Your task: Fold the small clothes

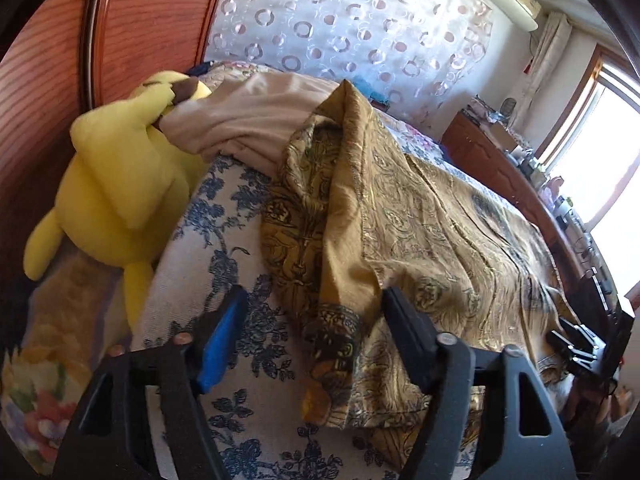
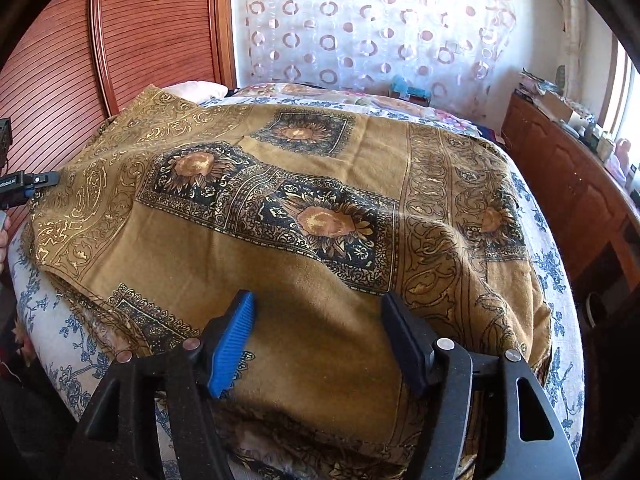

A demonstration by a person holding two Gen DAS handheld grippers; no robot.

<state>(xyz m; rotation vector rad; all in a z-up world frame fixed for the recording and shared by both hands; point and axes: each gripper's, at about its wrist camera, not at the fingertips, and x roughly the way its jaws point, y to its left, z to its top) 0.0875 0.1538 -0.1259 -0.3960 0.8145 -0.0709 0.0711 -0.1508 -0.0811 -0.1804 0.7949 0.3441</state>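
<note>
Golden-brown patterned cloth (image 1: 420, 216) lies on bed, over blue-floral sheet (image 1: 224, 240); left edge folded up into ridge. Left gripper (image 1: 312, 336) above that folded edge, jaws apart, cloth hem between them, pads not pressing. Yellow plush toy (image 1: 116, 184) and beige garment (image 1: 248, 116) at headboard side.

Right wrist view: same cloth (image 2: 280, 208) spread wide across bed, dark sunflower panels up. Right gripper (image 2: 316, 344) over near plain area, jaws parted, gripping nothing. Left gripper (image 2: 30, 184) at cloth's far left edge.

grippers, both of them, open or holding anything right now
left gripper: open, cloth edge between fingers, not pinched
right gripper: open above cloth, holding nothing
</note>
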